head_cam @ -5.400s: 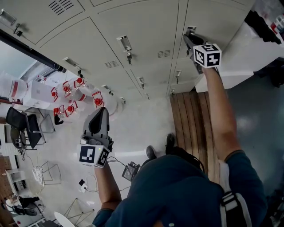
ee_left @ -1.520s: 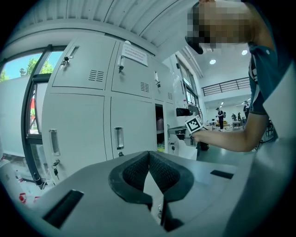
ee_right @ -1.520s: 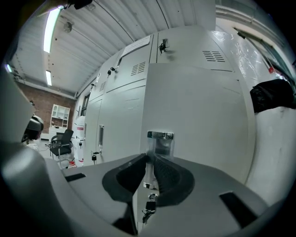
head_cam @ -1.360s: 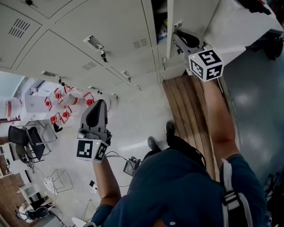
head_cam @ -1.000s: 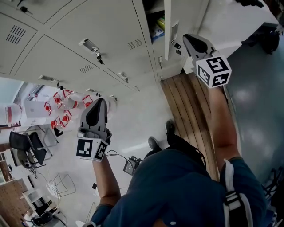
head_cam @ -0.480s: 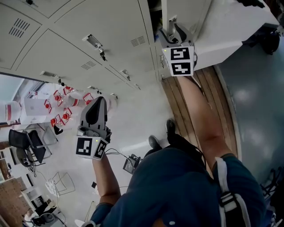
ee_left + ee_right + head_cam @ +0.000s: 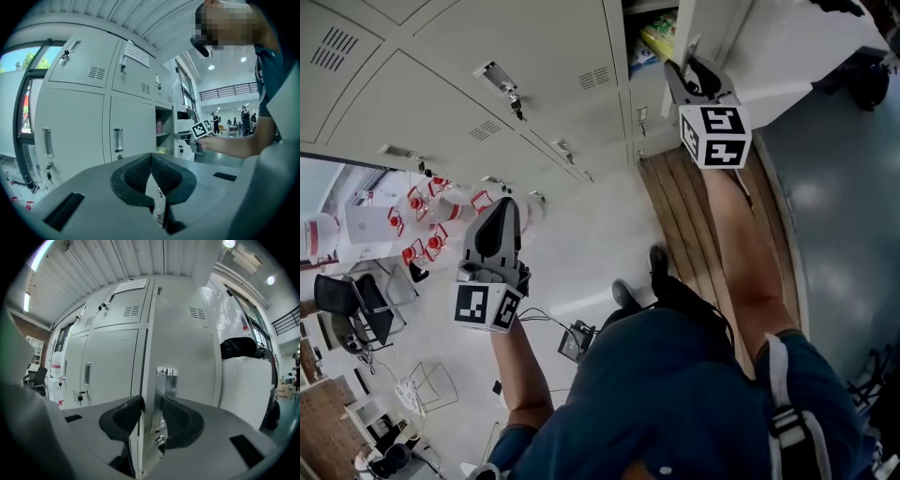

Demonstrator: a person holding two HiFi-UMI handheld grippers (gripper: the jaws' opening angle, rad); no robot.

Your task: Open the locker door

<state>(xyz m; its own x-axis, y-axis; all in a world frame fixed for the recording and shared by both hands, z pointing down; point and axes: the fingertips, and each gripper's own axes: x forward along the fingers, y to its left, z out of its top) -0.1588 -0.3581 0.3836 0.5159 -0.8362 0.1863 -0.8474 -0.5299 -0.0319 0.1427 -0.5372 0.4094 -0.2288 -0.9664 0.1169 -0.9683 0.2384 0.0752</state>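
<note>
Smooth grey sheet-metal locker door [image 7: 187, 343] stands ajar, shiny steel latch plate [image 7: 165, 380] on its edge. Right gripper [image 7: 151, 414]: black pads just been closing, pinching door edge. Left gripper [image 7: 151, 157]: cross-hatched pads pressed together, empty (white paper label [image 7: 129, 286] above, unreadable).

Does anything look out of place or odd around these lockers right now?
Only one locker door stands ajar while its neighbours are shut; the right gripper, jaws just closing, has its edge between them. Nothing looks damaged or spilled.
</note>
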